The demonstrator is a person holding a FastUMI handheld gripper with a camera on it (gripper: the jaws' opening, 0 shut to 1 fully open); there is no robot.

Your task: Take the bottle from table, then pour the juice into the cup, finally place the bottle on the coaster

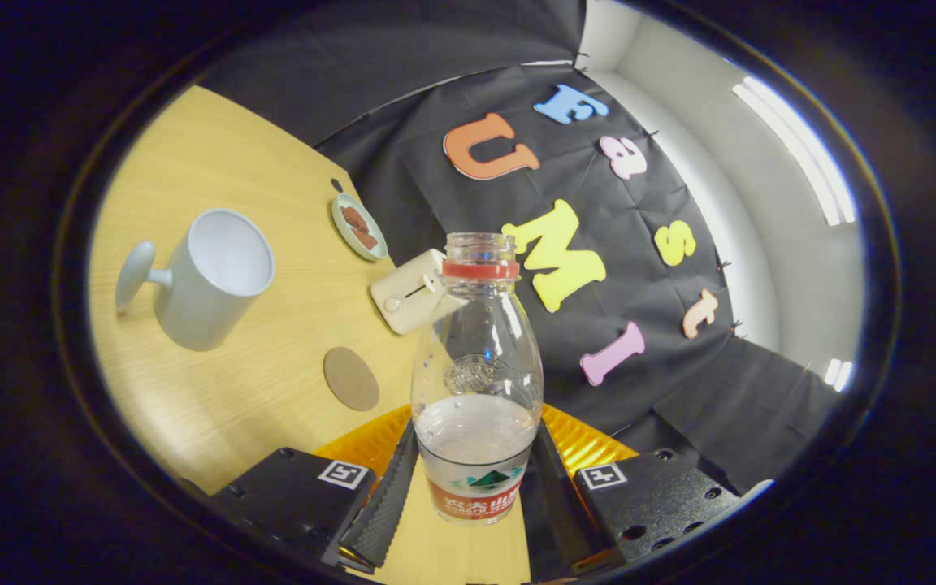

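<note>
Between the fingers: the bottle (476, 390) is held low on its body by the tool (472, 479), both ribbed pads pressed against its sides; its cap is off and juice fills only the lower part.
Tool state: closed around the bottle, no gap seen at either pad.
Cup: the cup (212, 276) is seen far left on the tabletop (273, 382), handle pointing left, mouth empty.
Coaster: the coaster (351, 378) lies bare, between cup and bottle, nearer the tool.
Step in hand: the bottle is judged to be carried toward the cup.
Advice: the neck should be brought over the cup's mouth before tilting, and tilted slowly with the grip kept firm.
</note>
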